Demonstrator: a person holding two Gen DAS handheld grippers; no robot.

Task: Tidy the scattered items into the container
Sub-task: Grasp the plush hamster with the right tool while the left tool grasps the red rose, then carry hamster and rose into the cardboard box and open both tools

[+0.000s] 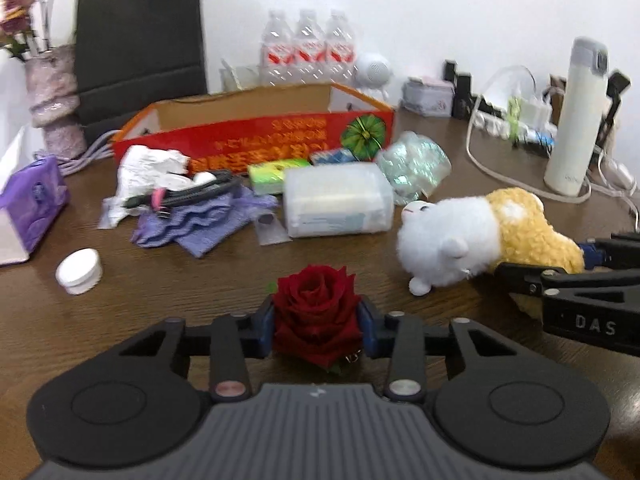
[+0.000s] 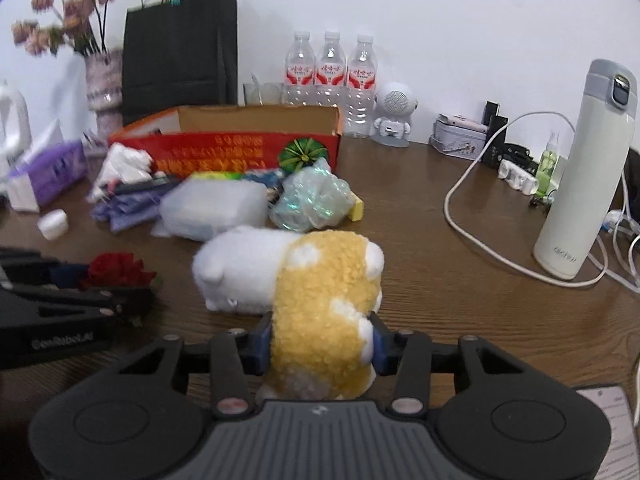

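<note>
Left gripper: the left gripper (image 1: 317, 320) has its two blue pads tight on both sides of the red rose (image 1: 316, 314), so it is part way closed with the rose held in it
Red rose: it sits low over the brown table (image 1: 200, 288), close to the camera, with a bit of green leaf under it; you cannot tell if it touches the wood
Right gripper: the right gripper (image 2: 322, 340) squeezes the yellow back end of the plush toy (image 2: 296, 276), with one pad pressing on each side
Plush toy: it is white in front and yellow behind, it lies on the table, and its white head points toward the pile
Box: the red cardboard box (image 1: 256, 136) stands open at the back of the table, well apart from the rose and the toy
Pile: a clear plastic case (image 1: 338, 200), a purple cloth (image 1: 200, 224), a white crumpled bag (image 1: 148, 168) and a shiny wrapper (image 1: 416, 164) lie just in front of the box
Small jar: a little white jar (image 1: 79, 271) stands alone on the left
Far side: three water bottles (image 2: 331, 68) and a black bag (image 2: 178, 48) stand by the wall
Right side: a tall white flask (image 2: 586, 168) stands among white cables (image 2: 472, 208)
</note>
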